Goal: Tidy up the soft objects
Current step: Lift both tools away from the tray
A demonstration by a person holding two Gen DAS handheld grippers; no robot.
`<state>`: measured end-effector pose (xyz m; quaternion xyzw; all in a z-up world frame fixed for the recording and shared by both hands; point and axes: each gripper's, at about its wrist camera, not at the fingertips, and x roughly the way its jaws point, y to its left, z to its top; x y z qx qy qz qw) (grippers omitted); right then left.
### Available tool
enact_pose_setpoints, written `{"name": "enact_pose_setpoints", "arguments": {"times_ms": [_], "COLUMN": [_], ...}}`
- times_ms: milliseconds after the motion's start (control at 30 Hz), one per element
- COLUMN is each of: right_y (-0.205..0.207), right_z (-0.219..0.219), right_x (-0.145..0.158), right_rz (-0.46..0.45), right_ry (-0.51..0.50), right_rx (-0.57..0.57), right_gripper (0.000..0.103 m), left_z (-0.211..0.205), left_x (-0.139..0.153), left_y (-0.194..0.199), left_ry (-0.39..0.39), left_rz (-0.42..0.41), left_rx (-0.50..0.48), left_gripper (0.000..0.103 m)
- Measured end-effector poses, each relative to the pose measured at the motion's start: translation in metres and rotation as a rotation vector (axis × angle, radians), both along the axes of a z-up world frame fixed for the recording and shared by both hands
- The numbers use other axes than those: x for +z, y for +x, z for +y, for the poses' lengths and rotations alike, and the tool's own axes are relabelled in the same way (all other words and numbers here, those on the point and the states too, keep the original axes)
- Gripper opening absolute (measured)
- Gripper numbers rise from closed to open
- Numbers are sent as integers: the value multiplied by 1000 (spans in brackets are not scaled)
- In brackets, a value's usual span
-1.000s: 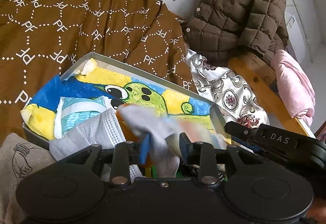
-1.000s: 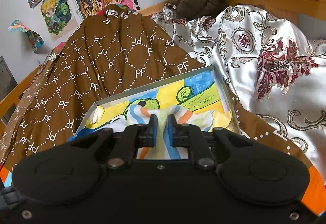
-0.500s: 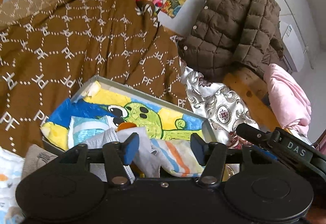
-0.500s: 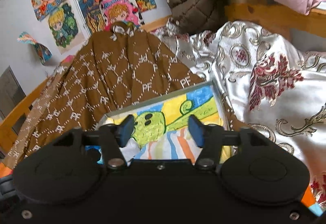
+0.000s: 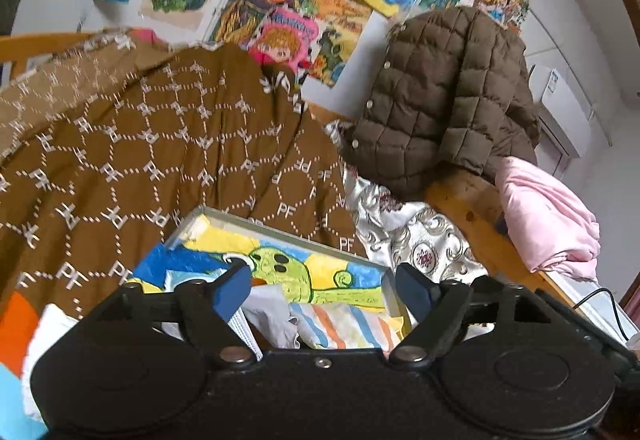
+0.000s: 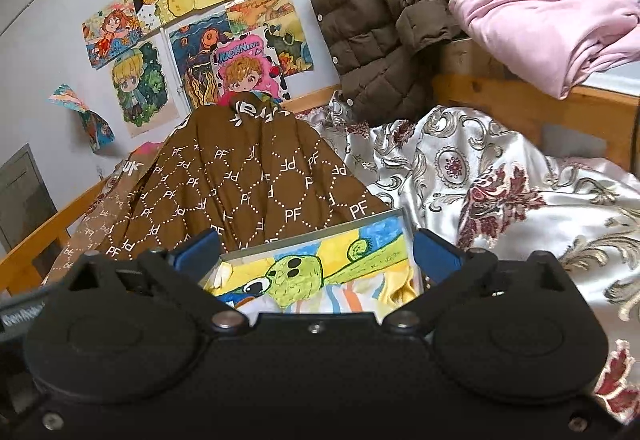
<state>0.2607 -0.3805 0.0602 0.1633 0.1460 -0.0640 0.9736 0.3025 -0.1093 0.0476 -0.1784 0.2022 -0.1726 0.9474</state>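
Observation:
A shallow grey box lined with a green cartoon drawing lies on the bed. It also shows in the right wrist view. Inside lie a striped soft cloth, a white and grey cloth and a white mask. The striped cloth shows in the right wrist view too. My left gripper is open and empty above the box's near side. My right gripper is open and empty, raised over the box.
A brown PF-patterned quilt lies left of and behind the box. A silver floral cover lies to the right. A brown puffer jacket and pink cloth hang on the wooden bed frame. Drawings cover the wall.
Both grippers were shut on soft cloths in the box; both have opened, let go and lifted back. The cloths now lie in the box.

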Motion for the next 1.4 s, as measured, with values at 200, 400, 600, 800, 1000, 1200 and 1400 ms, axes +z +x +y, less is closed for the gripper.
{"name": "enact_pose_setpoints", "arguments": {"times_ms": [200,400,600,800,1000,1200,1400], "right_y": [-35,-74,-106,-132,-164,-192,-214], "right_z": [2,2,10,30,56,77,113], "right_x": [10,14,19,21,21,15,10], "right_rz": [-1,-12,-23,-35,-81,-32,11], "right_ry": [16,44,29,-27,-132,-200,-328], "right_rx": [-24,-35,-82,-135,-176,-179,-143], "right_gripper": [102,103,103,103,103,103,102], "left_z": [10,20,26,40,60,87,100], "left_x": [10,10,12,16,13,-8,-22], "left_y": [-39,-67,-97,-135,-170,-201,-210], "left_ry": [9,38,143,192,221,197,199], "left_rz": [-52,-48,-70,-143,-176,-95,-8], "left_rx": [70,105,105,134,163,211,284], "left_gripper": [100,102,102,102,102,102,102]}}
